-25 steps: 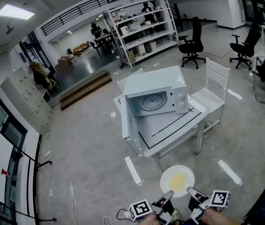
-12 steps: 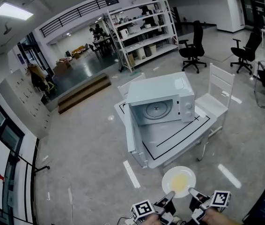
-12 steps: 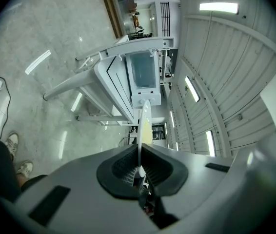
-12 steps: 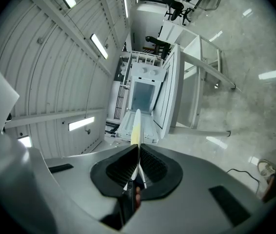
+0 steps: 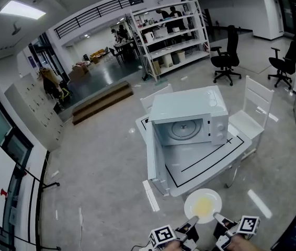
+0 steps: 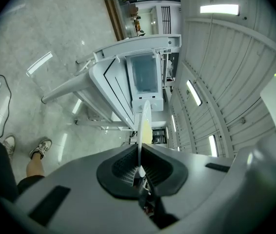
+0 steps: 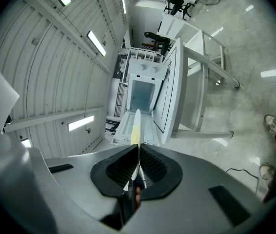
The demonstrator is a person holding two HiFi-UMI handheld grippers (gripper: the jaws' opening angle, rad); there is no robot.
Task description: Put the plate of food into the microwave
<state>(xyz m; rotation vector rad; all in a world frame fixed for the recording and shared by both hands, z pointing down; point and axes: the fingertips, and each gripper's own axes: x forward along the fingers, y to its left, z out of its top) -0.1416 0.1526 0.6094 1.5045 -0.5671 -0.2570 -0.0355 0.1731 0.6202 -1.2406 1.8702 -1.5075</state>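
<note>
Item: plate of food (image 5: 203,205), near rim clamped in both my left tool (image 5: 191,223) and right tool (image 5: 217,217), held short of the table (image 5: 206,163). Microwave (image 5: 189,120) (door swung open) lay straight ahead, equally far from either tool.

White table (image 5: 203,158) w/ black outline, microwave (image 5: 187,106) on it, door open, grey floor (image 5: 95,166) under.

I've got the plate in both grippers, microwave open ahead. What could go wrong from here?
1. The left gripper and right gripper pinch only the near rim of the plate, so it hangs unsupported; it could tilt or slip and spill the food.
2. The open door juts toward you at the microwave's left; the plate or left gripper might clip it going in.
</note>
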